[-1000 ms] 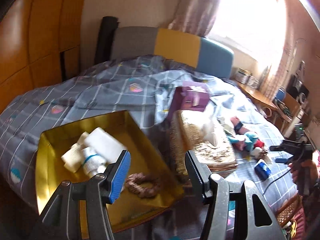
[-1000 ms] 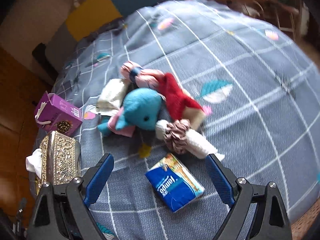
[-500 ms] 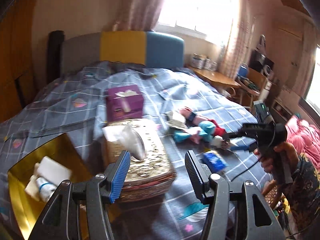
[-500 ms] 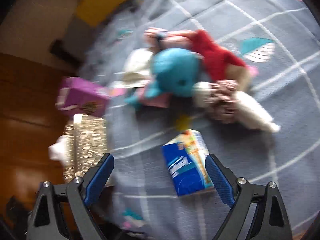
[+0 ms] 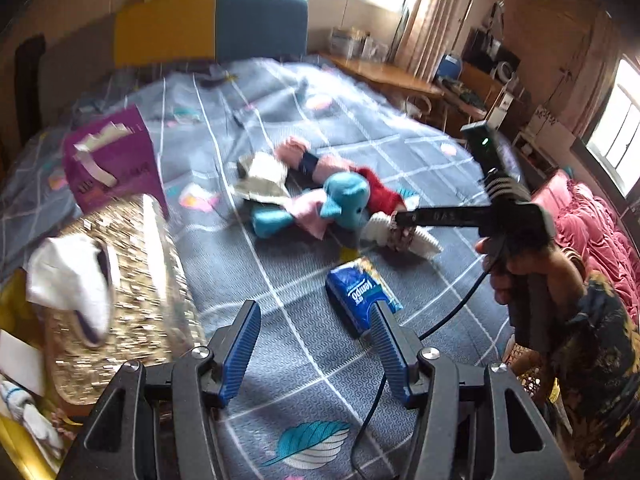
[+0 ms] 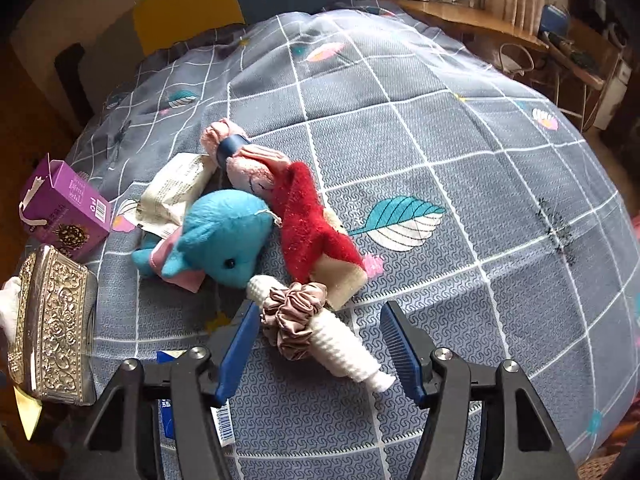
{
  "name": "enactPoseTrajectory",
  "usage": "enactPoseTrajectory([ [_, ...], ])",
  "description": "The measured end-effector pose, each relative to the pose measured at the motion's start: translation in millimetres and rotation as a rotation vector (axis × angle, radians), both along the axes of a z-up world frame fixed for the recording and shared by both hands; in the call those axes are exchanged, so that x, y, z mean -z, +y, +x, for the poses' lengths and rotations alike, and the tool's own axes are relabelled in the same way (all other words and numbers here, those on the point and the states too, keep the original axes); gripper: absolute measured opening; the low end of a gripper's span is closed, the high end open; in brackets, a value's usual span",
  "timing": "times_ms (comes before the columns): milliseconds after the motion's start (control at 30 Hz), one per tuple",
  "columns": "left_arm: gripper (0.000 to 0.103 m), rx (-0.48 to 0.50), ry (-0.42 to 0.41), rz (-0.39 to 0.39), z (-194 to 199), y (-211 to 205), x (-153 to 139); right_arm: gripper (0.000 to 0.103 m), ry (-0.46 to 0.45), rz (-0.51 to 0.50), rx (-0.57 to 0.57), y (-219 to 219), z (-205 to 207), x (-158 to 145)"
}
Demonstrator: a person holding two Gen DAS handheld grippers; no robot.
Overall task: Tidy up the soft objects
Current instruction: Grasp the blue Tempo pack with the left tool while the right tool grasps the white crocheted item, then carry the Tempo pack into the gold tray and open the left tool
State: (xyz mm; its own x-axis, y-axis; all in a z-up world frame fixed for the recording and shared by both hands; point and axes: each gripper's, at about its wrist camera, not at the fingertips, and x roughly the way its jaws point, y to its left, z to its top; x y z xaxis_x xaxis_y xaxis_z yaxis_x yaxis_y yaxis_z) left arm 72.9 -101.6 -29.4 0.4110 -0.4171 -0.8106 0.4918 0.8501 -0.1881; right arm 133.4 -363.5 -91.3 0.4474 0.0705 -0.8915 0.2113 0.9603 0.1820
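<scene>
Closing, the right gripper (image 6: 318, 354) fingers straddle the scrunchie (image 6: 294, 322) (ringing a white roll (image 6: 340, 344)), not yet touching.

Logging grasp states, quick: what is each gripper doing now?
Left gripper: open, holding nothing.
Right gripper: jaws closing around the white knitted roll and its scrunchie, pads not yet touching.

Bare bedspread (image 6: 460, 152) lies open beyond the toy heap (image 6: 260, 216); ornate tissue box (image 6: 56, 328) blocks left.
</scene>
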Motion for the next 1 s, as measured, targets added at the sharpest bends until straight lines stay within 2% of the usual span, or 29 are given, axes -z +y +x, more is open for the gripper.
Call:
enactPoseTrajectory([
  [67,0.057,0.006,0.058,-0.004,8.6,-12.6,12.9,0.062,0.017,-0.006,-0.001,0.9,3.6,6.1],
  [233,0.057,0.022,0.114,0.019,26.4,-48.5,37.2,0.058,0.045,0.015,-0.006,5.8,4.3,13.0],
  [367,0.057,0.028,0.170,0.035,40.7,-78.0,57.1,0.050,0.041,0.035,-0.023,9.5,3.7,13.0],
  [467,0.058,0.029,0.190,0.056,46.6,-95.8,68.1,0.050,0.048,0.045,-0.026,9.6,4.0,14.1],
  [567,0.071,0.006,0.184,0.086,51.9,-104.8,79.0,0.050,0.050,0.068,-0.016,6.1,4.2,14.6],
  [733,0.070,0.007,0.213,0.123,60.0,-111.4,99.4,0.050,0.049,0.070,-0.017,6.2,4.6,14.5],
  [767,0.068,0.010,0.202,0.121,57.2,-109.6,100.9,0.050,0.048,0.066,-0.021,7.0,4.8,14.3],
  [800,0.059,0.015,0.173,0.119,53.5,-107.3,99.1,0.050,0.044,0.057,-0.027,8.3,4.9,13.9],
  [833,0.059,0.020,0.161,0.130,50.2,-104.9,98.2,0.050,0.042,0.044,-0.034,10.4,4.9,13.6],
  [933,0.059,0.024,0.169,0.079,42.9,-88.9,95.5,0.047,0.042,0.014,-0.065,18.3,6.0,14.3],
  [1000,0.058,0.036,0.145,0.102,37.1,-81.8,97.9,0.044,0.051,-0.006,-0.083,23.2,7.1,16.3],
])
